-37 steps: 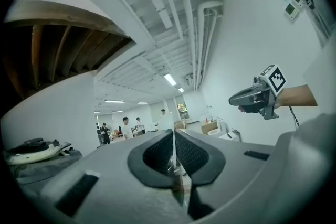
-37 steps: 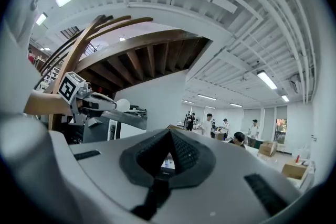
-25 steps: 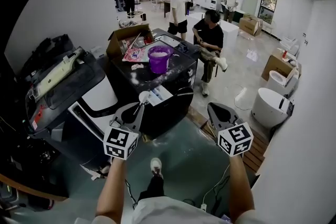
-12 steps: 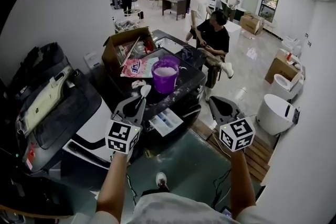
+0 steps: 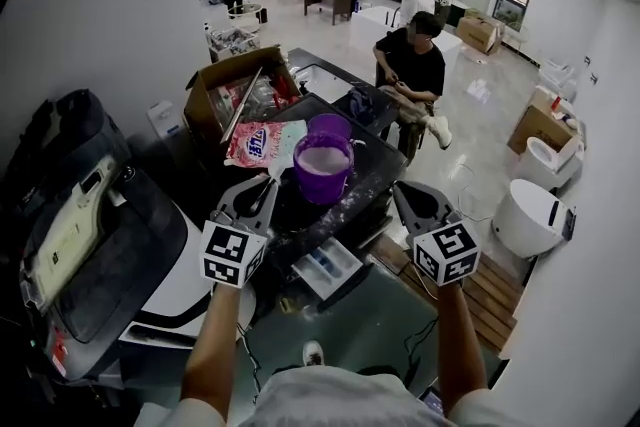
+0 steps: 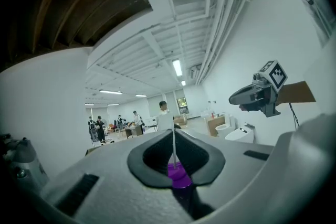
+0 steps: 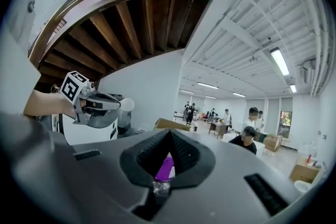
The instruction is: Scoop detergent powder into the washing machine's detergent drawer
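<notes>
Our left gripper pinches a white scoop by its handle beside the purple bucket at the washer top's front edge. The right gripper is closed and empty. We judge a shallow dip and level carry best, down to the open detergent drawer below.

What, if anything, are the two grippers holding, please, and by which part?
The left gripper holds a white spoon by its thin handle, bowl end forward. The right gripper holds nothing.

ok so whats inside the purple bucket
A pale powder lies in the purple bucket, and only its top surface shows. The powder covers the bucket's bottom and anything buried in it.
</notes>
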The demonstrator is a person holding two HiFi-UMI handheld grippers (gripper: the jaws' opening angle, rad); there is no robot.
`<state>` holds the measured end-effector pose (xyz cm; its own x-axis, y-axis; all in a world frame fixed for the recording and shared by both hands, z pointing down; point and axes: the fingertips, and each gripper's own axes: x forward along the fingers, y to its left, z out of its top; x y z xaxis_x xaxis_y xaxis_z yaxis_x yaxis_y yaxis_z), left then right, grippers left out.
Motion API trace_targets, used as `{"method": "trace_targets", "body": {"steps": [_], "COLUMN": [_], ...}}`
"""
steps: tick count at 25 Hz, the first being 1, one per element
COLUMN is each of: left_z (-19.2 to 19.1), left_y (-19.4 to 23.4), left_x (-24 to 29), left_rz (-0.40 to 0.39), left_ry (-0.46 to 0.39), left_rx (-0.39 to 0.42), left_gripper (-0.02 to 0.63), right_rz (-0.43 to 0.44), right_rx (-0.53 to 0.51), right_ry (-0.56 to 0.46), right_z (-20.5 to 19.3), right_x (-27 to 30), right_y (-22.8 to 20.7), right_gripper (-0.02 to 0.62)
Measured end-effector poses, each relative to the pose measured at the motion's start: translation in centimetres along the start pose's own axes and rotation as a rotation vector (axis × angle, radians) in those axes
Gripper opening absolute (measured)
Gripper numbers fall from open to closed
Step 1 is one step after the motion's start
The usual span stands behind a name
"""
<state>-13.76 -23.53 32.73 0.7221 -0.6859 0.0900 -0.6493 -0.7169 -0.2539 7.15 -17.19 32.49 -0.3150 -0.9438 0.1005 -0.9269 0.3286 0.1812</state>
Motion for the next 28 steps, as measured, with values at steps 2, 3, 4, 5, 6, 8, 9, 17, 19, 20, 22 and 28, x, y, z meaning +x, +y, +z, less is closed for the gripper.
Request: {"method": "trace_targets", "body": {"steps": [2, 3, 4, 5, 6, 8, 9, 17, 19, 20, 22, 28], "left_z": [-0.5, -0.7, -1.0, -1.3, -1.6, -2.1, -2.4, -4.9, -5.4, -5.9, -7.0, -11.0], "left_y": [0.7, 0.8, 0.8, 0.9, 0.9, 1.1, 1.2, 1.0, 0.9, 0.9, 0.8, 0.4], "left_x": [1.4, 2.1, 2.7, 3.4, 4.1, 5.5, 6.3, 13.8, 15.9, 16.9, 18.8, 23.4], "left_rz": [-0.009, -0.019, -0.030, -0.040, -0.049, -0.062, -0.066, -0.164, -0.189, -0.204, -0.239, -0.340], "left_ry": [0.011, 0.019, 0.027, 0.037, 0.048, 0.069, 0.082, 0.264, 0.304, 0.328, 0.383, 0.561], "left_rx": [-0.003, 0.000, 0.006, 0.012, 0.013, 0.000, -0.006, 0.069, 0.100, 0.115, 0.147, 0.240], "left_gripper": [0.015, 0.015, 0.015, 0.015, 0.015, 0.015, 0.015, 0.015, 0.015, 0.015, 0.015, 0.015], "right_rz": [0.000, 0.001, 0.000, 0.000, 0.000, 0.006, 0.011, 0.087, 0.109, 0.119, 0.132, 0.139], "right_rx": [0.006, 0.009, 0.011, 0.014, 0.018, 0.027, 0.028, 0.050, 0.049, 0.052, 0.064, 0.107], "right_ry": [0.015, 0.023, 0.029, 0.034, 0.038, 0.046, 0.051, 0.060, 0.065, 0.070, 0.080, 0.110], "right_z": [-0.6, -0.9, -1.3, -1.6, -2.0, -2.6, -2.9, -5.1, -5.7, -6.1, -6.9, -9.2], "right_x": [1.3, 1.8, 2.3, 2.9, 3.5, 4.5, 5.0, 9.6, 10.8, 11.4, 12.6, 15.6], "right_y": [-0.7, -1.1, -1.5, -1.9, -2.3, -3.2, -3.7, -8.1, -8.8, -9.2, -9.9, -11.8], "right_gripper": [0.003, 0.003, 0.003, 0.003, 0.003, 0.003, 0.003, 0.003, 0.003, 0.003, 0.003, 0.003]}}
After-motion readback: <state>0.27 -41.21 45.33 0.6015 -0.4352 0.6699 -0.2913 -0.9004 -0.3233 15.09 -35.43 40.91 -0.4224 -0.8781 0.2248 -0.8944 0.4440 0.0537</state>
